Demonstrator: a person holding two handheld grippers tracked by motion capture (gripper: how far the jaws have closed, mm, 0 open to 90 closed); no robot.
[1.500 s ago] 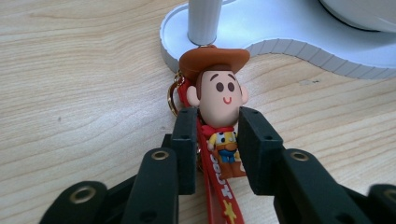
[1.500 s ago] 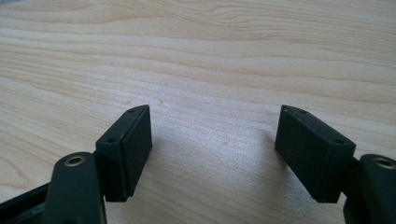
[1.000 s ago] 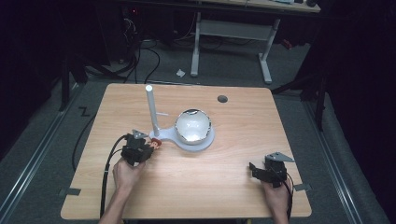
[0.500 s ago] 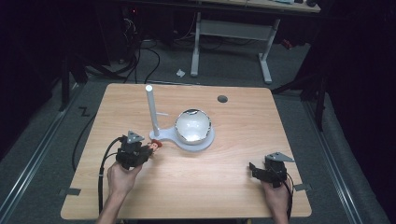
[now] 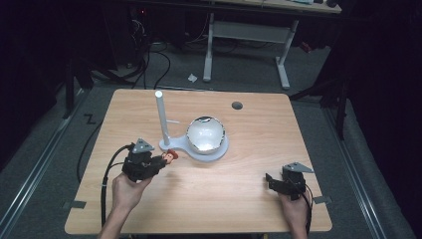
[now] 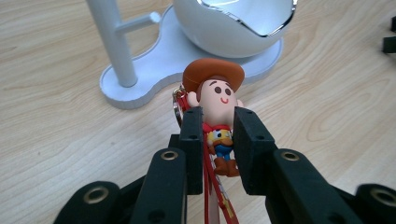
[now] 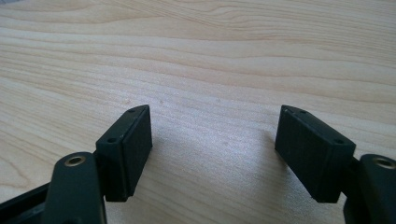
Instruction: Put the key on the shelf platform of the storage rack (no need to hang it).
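A small cowboy figure keychain (image 6: 215,107) with a brown hat and red strap is held between the jaws of my left gripper (image 6: 215,140), which is shut on its body. In the high view the left gripper (image 5: 158,163) sits left of centre, the figure's head (image 5: 170,155) pointing toward the white stand (image 5: 171,146). That stand has an upright post (image 5: 161,117) with a short side peg and a shiny white bowl-like dome (image 5: 205,134). My right gripper (image 5: 272,182) rests near the table's front right, open over bare wood (image 7: 212,144).
The wooden table (image 5: 259,149) has a round cable hole (image 5: 237,105) near its far edge. Bare wood lies between the two grippers. A second desk's legs (image 5: 283,55) and cables stand on the dark floor beyond.
The left gripper with the figure has drifted slightly toward the front of the table and to the right. The right gripper has stayed in place.
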